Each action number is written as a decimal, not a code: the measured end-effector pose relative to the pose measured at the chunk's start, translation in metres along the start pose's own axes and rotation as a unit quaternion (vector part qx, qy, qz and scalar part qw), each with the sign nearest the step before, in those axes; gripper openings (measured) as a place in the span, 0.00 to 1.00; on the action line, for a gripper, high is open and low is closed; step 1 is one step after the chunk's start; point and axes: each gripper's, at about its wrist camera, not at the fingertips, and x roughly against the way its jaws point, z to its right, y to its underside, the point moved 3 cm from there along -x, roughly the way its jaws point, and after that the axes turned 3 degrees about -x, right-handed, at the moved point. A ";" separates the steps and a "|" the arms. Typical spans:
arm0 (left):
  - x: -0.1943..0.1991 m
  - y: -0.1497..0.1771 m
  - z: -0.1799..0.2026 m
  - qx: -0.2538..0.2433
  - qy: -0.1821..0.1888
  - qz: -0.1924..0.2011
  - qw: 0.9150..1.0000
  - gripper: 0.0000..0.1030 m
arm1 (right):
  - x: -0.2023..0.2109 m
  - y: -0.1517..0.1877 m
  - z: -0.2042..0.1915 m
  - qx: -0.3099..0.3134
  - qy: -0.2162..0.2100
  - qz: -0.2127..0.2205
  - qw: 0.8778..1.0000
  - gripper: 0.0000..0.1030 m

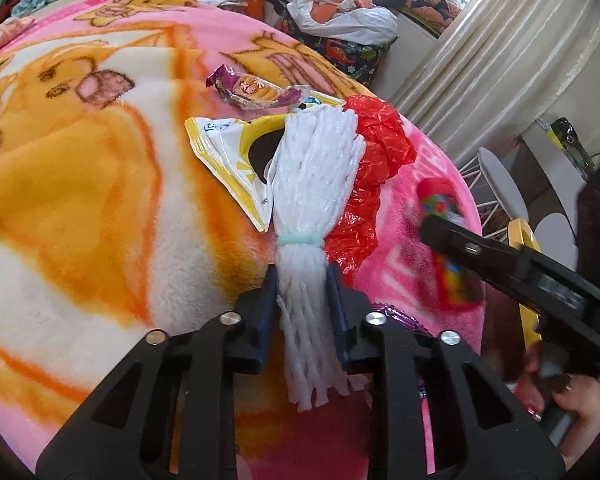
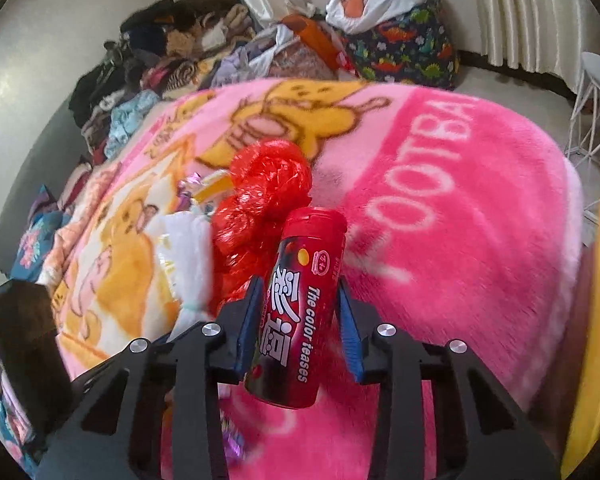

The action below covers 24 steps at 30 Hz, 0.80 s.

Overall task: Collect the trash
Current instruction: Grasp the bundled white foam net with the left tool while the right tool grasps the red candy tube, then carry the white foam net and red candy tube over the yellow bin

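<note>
Lying on the pink cartoon blanket (image 1: 80,184), a white foam net (image 1: 312,184) is pinched near its tied end by the nearly closed left gripper (image 1: 302,292). A red candy tube (image 2: 300,312) is clamped lengthwise in the right gripper (image 2: 298,304), beside a crumpled red plastic bag (image 2: 264,196).

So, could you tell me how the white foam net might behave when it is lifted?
The white foam net probably flops, being open mesh, tied only by a band. It looks light. The left gripper seems to squash it, so it likely compresses.
</note>
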 end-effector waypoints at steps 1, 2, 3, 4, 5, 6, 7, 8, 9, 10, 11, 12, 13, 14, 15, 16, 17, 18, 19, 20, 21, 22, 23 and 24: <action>0.002 0.001 0.000 0.000 0.000 0.003 1.000 0.15 | 0.006 0.001 0.000 0.002 -0.001 0.006 1.000 0.33; 0.003 0.001 0.000 0.000 0.000 0.007 1.000 0.14 | 0.014 0.004 0.000 0.005 -0.001 0.014 1.000 0.33; 0.006 0.002 0.000 0.001 -0.001 0.012 1.000 0.14 | 0.022 0.006 0.000 0.009 -0.001 0.021 1.000 0.33; 0.009 0.003 0.000 0.002 -0.003 0.017 1.000 0.14 | 0.026 0.008 0.000 0.013 -0.002 0.025 1.000 0.33; 0.012 0.004 0.000 0.002 -0.005 0.021 1.000 0.14 | 0.032 0.010 -0.001 0.018 -0.004 0.031 0.999 0.33; 0.017 0.004 0.000 0.003 -0.007 0.028 1.000 0.14 | 0.037 0.011 -0.002 0.023 -0.005 0.035 0.999 0.33; 0.021 0.002 0.001 0.001 -0.010 0.036 0.999 0.13 | 0.044 0.014 -0.002 0.027 -0.005 0.042 0.999 0.33; 0.024 0.002 0.001 -0.001 -0.013 0.042 0.999 0.13 | 0.047 0.015 -0.002 0.028 -0.006 0.047 0.998 0.32; 0.031 0.001 0.002 -0.003 -0.018 0.052 0.998 0.13 | 0.053 0.017 -0.002 0.030 -0.010 0.052 0.998 0.32; 0.034 -0.001 0.001 -0.003 -0.020 0.057 0.998 0.13 | 0.055 0.017 -0.002 0.031 -0.012 0.055 0.998 0.32; 0.041 -0.003 0.002 -0.002 -0.023 0.067 0.997 0.13 | 0.060 0.018 -0.002 0.030 -0.016 0.059 0.998 0.32; 0.045 -0.004 0.002 -0.002 -0.024 0.073 0.997 0.13 | 0.063 0.019 -0.002 0.031 -0.018 0.061 0.998 0.32; 0.050 -0.007 0.004 -0.004 -0.025 0.081 0.996 0.13 | 0.066 0.019 -0.003 0.032 -0.021 0.064 0.997 0.32; 0.057 -0.008 0.006 -0.007 -0.028 0.090 0.996 0.13 | 0.070 0.020 -0.002 0.033 -0.020 0.068 0.997 0.32; 0.061 -0.011 0.008 -0.010 -0.030 0.095 0.995 0.13 | 0.073 0.020 -0.002 0.034 -0.021 0.069 0.997 0.32; 0.066 -0.012 0.011 -0.015 -0.033 0.104 0.994 0.13 | 0.076 0.021 -0.002 0.034 -0.022 0.070 0.997 0.32; 0.072 -0.013 0.014 -0.021 -0.037 0.112 0.993 0.13 | 0.079 0.022 -0.001 0.032 -0.023 0.071 0.997 0.32; 0.075 -0.015 0.016 -0.025 -0.040 0.116 0.992 0.13 | 0.082 0.022 0.000 0.030 -0.025 0.073 0.997 0.32; 0.080 -0.016 0.019 -0.030 -0.042 0.123 0.991 0.13 | 0.085 0.022 0.001 0.028 -0.025 0.075 0.996 0.32; 0.084 -0.017 0.022 -0.034 -0.043 0.128 0.990 0.13 | 0.088 0.022 0.001 0.028 -0.027 0.077 0.996 0.32; 0.087 -0.018 0.023 -0.035 -0.044 0.131 0.990 0.13 | 0.090 0.023 0.001 0.028 -0.028 0.079 0.996 0.32; 0.091 -0.020 0.025 -0.036 -0.045 0.136 0.989 0.13 | 0.095 0.023 0.002 0.027 -0.028 0.082 0.996 0.32; 0.093 -0.021 0.026 -0.036 -0.045 0.139 0.989 0.13 | 0.097 0.023 0.002 0.028 -0.028 0.084 0.996 0.32; 0.096 -0.022 0.027 -0.036 -0.046 0.143 0.988 0.13 | 0.101 0.023 0.003 0.029 -0.029 0.086 0.995 0.32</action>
